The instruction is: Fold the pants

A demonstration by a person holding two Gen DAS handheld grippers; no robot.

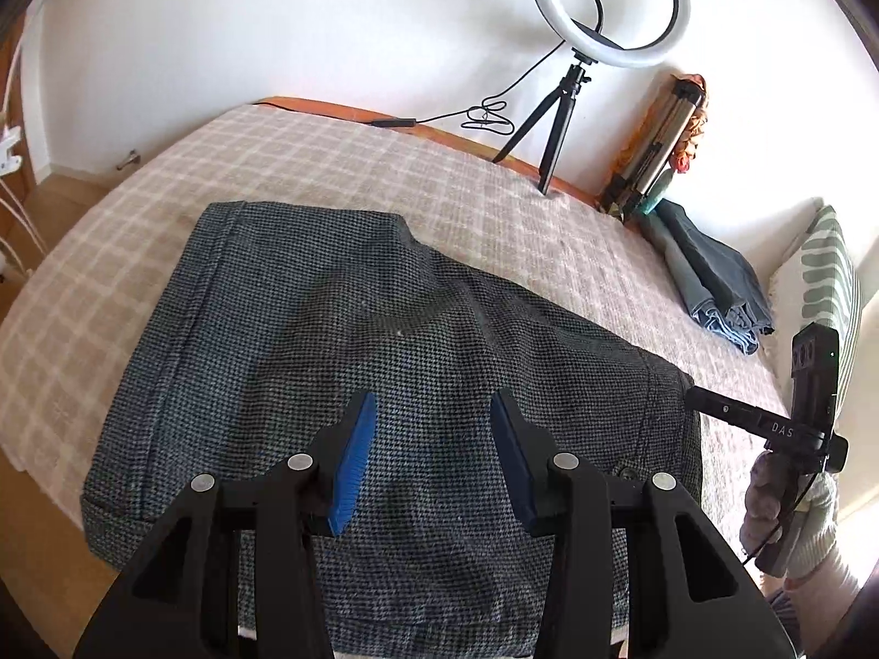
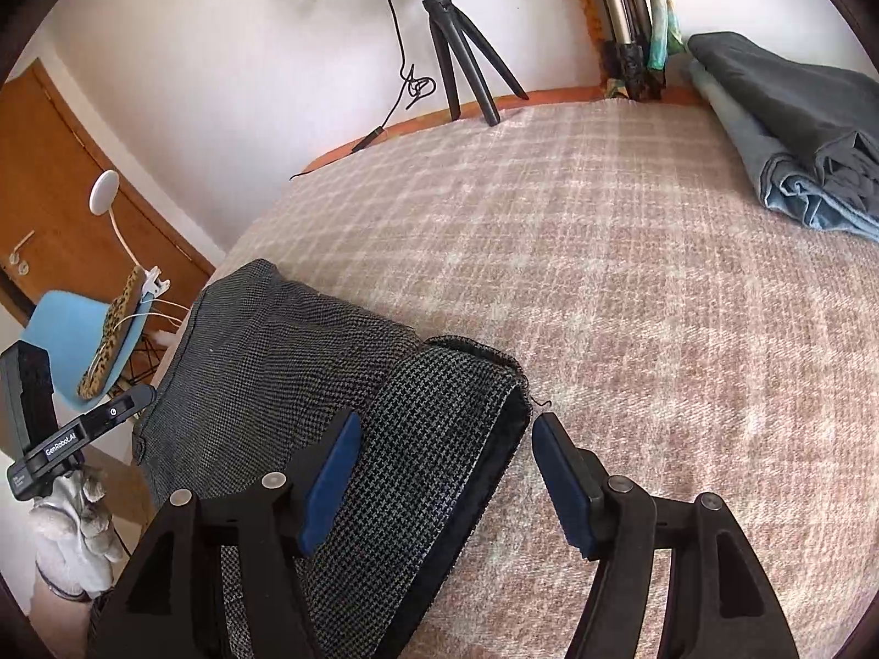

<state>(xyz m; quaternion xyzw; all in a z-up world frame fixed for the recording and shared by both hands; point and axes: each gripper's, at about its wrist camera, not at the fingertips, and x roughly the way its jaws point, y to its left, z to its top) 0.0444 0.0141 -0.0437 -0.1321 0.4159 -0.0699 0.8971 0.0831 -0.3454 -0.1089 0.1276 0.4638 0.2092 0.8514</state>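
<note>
Left gripper (image 1: 434, 461) open above pants (image 1: 340, 329), apparently lengthwise left-right, right gripper (image 2: 445, 472) open.

A bed (image 1: 340, 165) under a beige plaid blanket (image 2: 632, 252) fills the room, its orange edge against a white wall (image 1: 274, 27). A lit ring light (image 1: 607, 3) on a black tripod (image 2: 456, 49) stands at the far edge, cable trailing beside it. Folded clothes (image 2: 802, 126) lie far right, near a leaf-print pillow (image 1: 829, 274). A wooden door (image 2: 60, 176) and a blue chair (image 2: 71, 340) stand to the left, above a wood floor (image 1: 60, 197). Daylight washes the wall.
</note>
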